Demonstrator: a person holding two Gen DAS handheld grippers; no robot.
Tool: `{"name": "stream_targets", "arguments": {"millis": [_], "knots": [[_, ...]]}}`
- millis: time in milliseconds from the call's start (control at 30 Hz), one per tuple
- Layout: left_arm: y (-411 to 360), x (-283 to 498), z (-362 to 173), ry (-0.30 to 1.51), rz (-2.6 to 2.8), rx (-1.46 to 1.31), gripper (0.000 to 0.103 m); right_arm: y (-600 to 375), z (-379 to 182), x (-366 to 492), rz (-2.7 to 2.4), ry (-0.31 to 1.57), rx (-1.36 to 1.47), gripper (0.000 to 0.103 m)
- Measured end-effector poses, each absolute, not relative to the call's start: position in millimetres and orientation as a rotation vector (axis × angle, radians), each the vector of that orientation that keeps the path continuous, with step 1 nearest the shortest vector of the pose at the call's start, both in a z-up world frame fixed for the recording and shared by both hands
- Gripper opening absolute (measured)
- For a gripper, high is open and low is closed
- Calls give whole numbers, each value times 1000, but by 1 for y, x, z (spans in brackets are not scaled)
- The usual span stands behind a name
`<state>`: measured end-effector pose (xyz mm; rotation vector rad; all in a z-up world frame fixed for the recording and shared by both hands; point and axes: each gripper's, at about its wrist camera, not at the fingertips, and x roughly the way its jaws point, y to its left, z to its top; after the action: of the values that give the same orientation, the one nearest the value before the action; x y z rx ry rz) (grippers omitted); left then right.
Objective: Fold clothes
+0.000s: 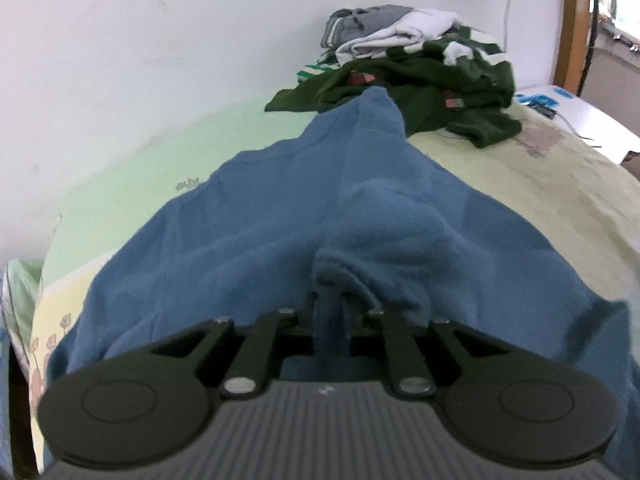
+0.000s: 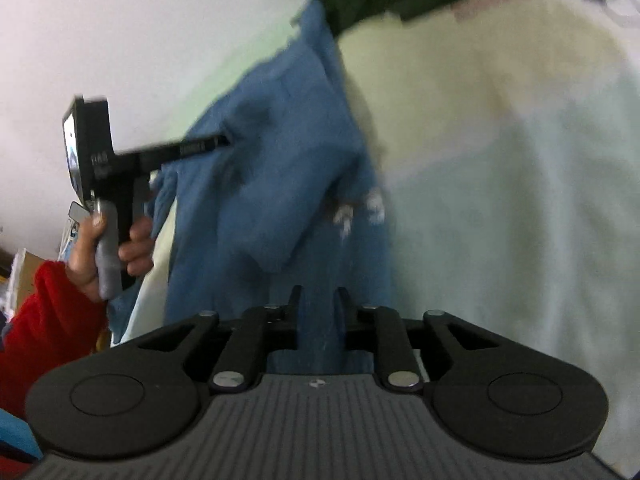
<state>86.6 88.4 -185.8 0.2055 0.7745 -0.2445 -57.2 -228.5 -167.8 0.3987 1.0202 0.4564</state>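
A blue sweater point(image 1: 320, 208) lies stretched along the bed, its far end touching a heap of clothes. My left gripper point(image 1: 329, 300) is shut on a bunched fold of the blue sweater near its close edge. In the right wrist view, the blue sweater point(image 2: 280, 184) hangs lifted with a small white print on it. My right gripper point(image 2: 318, 300) is shut on its lower edge. The left gripper point(image 2: 222, 142) shows there too, held by a hand in a red sleeve, its fingers pinching the cloth higher up.
A heap of dark green clothes point(image 1: 420, 80) with white and grey garments point(image 1: 400, 28) on top sits at the far end of the bed. The pale yellow-green bedsheet point(image 1: 540, 184) spreads to the right. A white wall point(image 1: 140, 60) runs along the left. A white table point(image 1: 580, 112) stands beyond the bed.
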Motion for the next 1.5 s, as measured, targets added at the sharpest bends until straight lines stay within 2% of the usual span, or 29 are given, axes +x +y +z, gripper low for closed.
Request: {"name": "stream_targets", "arguments": {"millis": [33, 100, 167, 300, 333, 367, 433, 500, 567, 667, 833, 867, 900, 1067, 1133, 1267, 1500], "knots": [[90, 81, -185, 777, -252, 199, 16, -222, -162, -57, 467, 978, 331, 26], [92, 70, -185, 792, -258, 177, 17, -202, -151, -58, 493, 885, 172, 41], [95, 58, -185, 819, -270, 147, 17, -172, -145, -51, 532, 780, 11, 48], [93, 32, -184, 832, -288, 128, 19, -127, -155, -20, 575, 652, -210, 55], [92, 27, -183, 832, -286, 132, 21, -121, -163, -10, 585, 667, -246, 55], [90, 22, -183, 832, -284, 136, 23, -116, -171, -1, 595, 683, -275, 55], [89, 16, -184, 837, -282, 125, 27, -126, -173, 10, 633, 729, -226, 45], [90, 13, -185, 842, -271, 105, 27, -136, -175, 20, 671, 775, -176, 13], [91, 10, -186, 847, -260, 85, 27, -146, -177, 30, 707, 819, -127, 12], [93, 6, -187, 861, -248, 46, 27, -170, -162, 12, 741, 840, -58, 11], [83, -2, -185, 870, -259, 54, 29, -197, -169, -23, 770, 950, 87, 11], [78, -3, -185, 872, -264, 63, 30, -201, -174, -27, 776, 974, 106, 9], [74, -3, -185, 874, -269, 71, 31, -204, -182, -30, 782, 1015, 127, 1], [52, -5, -188, 904, -307, 89, 31, -210, -200, -43, 779, 1076, 107, 2], [44, -9, -186, 902, -325, 94, 32, -214, -197, -39, 774, 1055, 130, 11], [29, -16, -183, 887, -324, 120, 47, -213, -189, -29, 806, 1012, 138, 18], [36, -17, -182, 898, -211, 98, 46, -190, -173, -21, 1019, 933, 74, 27]]}}
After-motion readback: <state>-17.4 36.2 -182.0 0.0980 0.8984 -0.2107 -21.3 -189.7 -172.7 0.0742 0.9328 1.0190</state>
